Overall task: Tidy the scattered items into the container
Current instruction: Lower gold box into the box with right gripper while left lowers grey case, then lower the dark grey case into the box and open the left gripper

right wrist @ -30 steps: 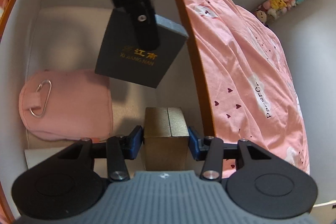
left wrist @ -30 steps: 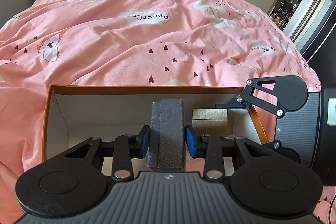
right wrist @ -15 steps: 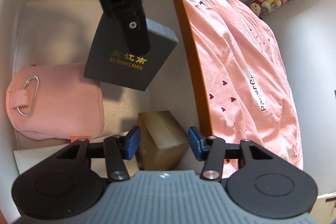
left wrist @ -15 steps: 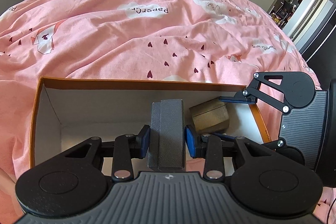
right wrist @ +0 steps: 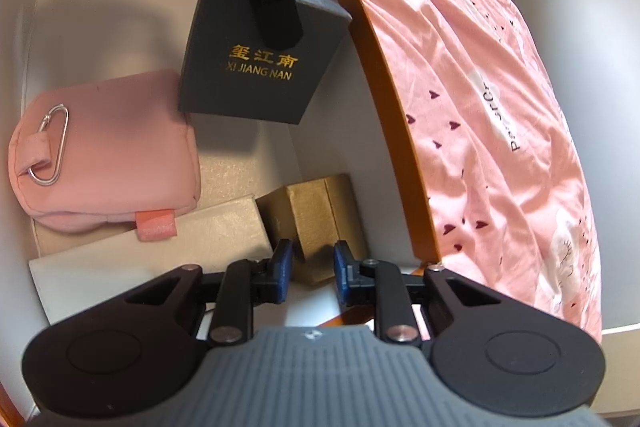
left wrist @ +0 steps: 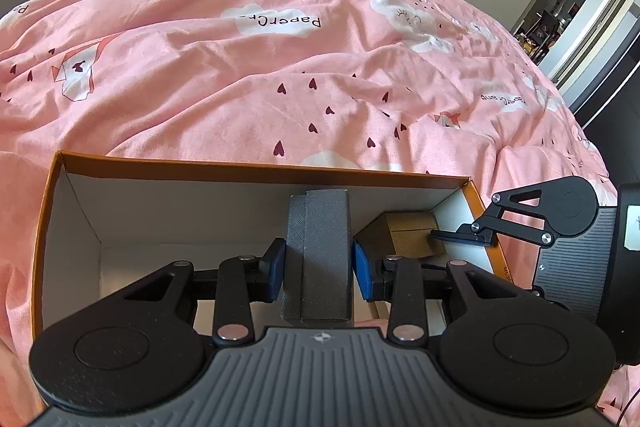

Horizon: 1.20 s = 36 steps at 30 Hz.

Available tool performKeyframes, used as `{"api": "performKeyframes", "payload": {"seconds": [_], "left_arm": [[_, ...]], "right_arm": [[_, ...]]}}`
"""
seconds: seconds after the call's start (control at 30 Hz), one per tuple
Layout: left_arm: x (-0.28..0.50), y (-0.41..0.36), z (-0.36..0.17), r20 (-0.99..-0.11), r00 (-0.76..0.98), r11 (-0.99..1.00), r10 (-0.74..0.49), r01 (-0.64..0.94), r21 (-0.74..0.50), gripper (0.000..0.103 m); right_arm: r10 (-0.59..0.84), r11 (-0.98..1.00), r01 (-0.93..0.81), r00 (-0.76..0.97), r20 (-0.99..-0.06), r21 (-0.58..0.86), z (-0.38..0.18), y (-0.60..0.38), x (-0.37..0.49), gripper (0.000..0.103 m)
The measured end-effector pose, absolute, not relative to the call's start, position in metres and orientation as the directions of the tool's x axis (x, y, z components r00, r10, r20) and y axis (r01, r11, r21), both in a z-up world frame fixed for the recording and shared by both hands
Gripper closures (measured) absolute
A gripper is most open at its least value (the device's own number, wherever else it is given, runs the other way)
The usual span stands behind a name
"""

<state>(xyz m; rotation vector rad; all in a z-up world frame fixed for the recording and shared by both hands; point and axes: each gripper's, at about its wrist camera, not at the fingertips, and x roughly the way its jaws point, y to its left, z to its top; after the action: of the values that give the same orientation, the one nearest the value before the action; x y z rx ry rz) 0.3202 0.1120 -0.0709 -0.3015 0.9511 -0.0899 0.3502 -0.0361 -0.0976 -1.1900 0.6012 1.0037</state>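
Release is the main change: a second ago the right tongs (right wrist: 308, 267) were clamped on the gold box (right wrist: 316, 223), and now their blue pads stand apart with the box free, lying tilted on the floor of the container (left wrist: 256, 169) in the corner by its orange-edged wall. From the left wrist view the same gold box (left wrist: 404, 235) sits low against the far white wall, whereas earlier it hung level between the right tongs (left wrist: 460, 235), which now reach in just beside it from the right.

The left tongs (left wrist: 318, 265) remain clamped on the dark grey box (left wrist: 318, 255), held upright above the container's interior; in the right wrist view that dark grey box (right wrist: 256, 67), with its gold lettering, hangs over the pink pouch (right wrist: 104, 147) and has come nearer than before. The pouch lies on the container floor, its carabiner (right wrist: 50, 147) to the left, partly on a white box (right wrist: 160, 251) beside the gold one. The container rests on the pink bedcover (left wrist: 280, 47).
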Motion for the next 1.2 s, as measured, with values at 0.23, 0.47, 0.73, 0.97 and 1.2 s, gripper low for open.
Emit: {"api": "performKeyframes", "payload": {"seconds": [0.23,0.47,0.73,0.97,1.2], "left_arm": [[0.327,0.114,-0.08,-0.768,0.595,0.917,-0.237,-0.124,-0.378,0.063],[0.333,0.116,-0.107,-0.758,0.58,0.836,-0.298,-0.225,-0.501,0.063],[0.339,0.118,-0.121,-0.773,0.55,0.796,-0.318,-0.289,-0.533,0.063],[0.337,0.113,-0.112,-0.828,0.498,0.854,-0.259,-0.283,-0.437,0.053],[0.335,0.109,-0.11,-0.868,0.459,0.893,-0.187,-0.289,-0.345,0.053]], "right_arm": [[0.357,0.1,-0.882,0.464,-0.811,-0.461,-0.089,-0.037,0.347,0.079],[0.365,0.115,-0.88,0.469,-0.804,-0.461,-0.089,-0.042,0.344,0.079],[0.365,0.129,-0.878,0.475,-0.801,-0.462,-0.089,-0.044,0.346,0.079],[0.365,0.147,-0.878,0.476,-0.8,-0.455,-0.089,-0.044,0.346,0.079],[0.366,0.149,-0.878,0.477,-0.799,-0.455,-0.089,-0.046,0.344,0.079]]}}
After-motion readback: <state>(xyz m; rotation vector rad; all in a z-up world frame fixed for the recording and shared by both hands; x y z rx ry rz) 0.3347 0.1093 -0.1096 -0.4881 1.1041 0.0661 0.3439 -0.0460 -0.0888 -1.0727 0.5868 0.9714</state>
